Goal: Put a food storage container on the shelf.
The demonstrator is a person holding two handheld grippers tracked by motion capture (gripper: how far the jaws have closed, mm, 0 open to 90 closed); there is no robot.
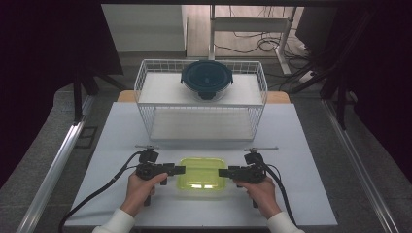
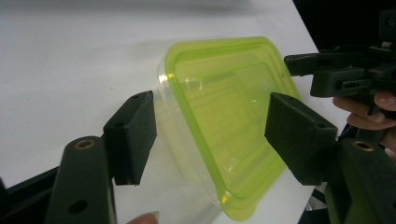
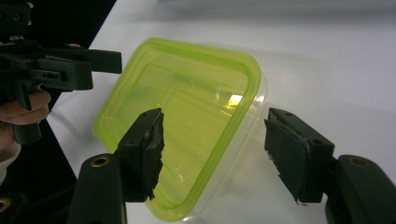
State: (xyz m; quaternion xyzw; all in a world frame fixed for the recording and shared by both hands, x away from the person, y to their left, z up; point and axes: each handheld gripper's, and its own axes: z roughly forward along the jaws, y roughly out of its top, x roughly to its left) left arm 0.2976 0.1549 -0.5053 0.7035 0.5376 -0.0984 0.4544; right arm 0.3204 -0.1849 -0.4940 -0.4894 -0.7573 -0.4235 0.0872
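A clear rectangular container with a yellow-green lid (image 1: 201,175) lies flat near the table's front edge, between my two hands. My left gripper (image 1: 180,170) is at its left end. In the left gripper view its jaws (image 2: 210,126) straddle the container's (image 2: 224,121) near corner with a gap at each pad, so it is open. My right gripper (image 1: 223,172) is at the right end. Its jaws (image 3: 212,140) stand around the opposite corner of the container (image 3: 187,116), apart from it, also open. Each gripper view shows the other gripper (image 2: 336,70) (image 3: 60,65) beyond the lid.
A white wire rack (image 1: 145,92) stands at the back of the white table top (image 1: 301,145). A round dark-lidded bowl (image 1: 207,77) sits on its upper shelf; the lower shelf is bare. Dark floor and cables lie beyond the table.
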